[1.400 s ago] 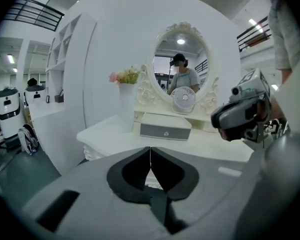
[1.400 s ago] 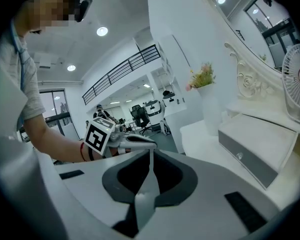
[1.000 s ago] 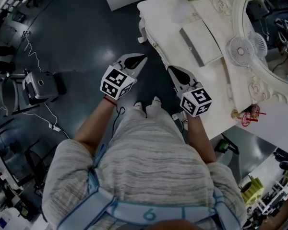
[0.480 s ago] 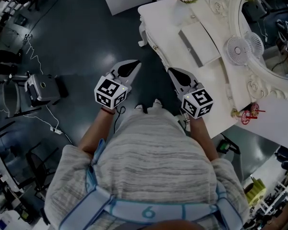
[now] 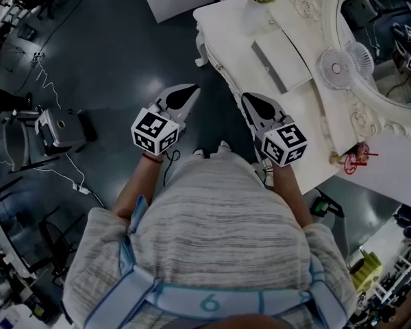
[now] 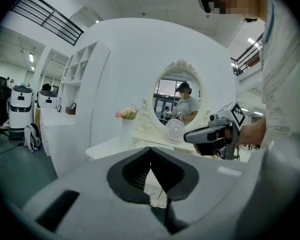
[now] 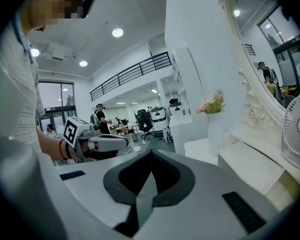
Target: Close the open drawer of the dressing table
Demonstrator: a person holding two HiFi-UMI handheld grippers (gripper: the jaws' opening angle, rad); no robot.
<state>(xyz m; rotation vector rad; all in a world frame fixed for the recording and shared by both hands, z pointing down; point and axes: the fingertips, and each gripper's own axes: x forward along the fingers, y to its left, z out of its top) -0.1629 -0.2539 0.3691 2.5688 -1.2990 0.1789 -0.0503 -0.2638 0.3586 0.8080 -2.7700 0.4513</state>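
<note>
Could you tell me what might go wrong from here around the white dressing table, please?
A hard shove on the white ornate dressing table could topple the tall white vase of pink flowers at its far end. The right tongs, shut and empty, hang close to the carved table edge and might scrape it.

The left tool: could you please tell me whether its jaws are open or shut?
Shut. In the left gripper view, the left tool has both jaws meeting at their tips, with nothing between them.
</note>
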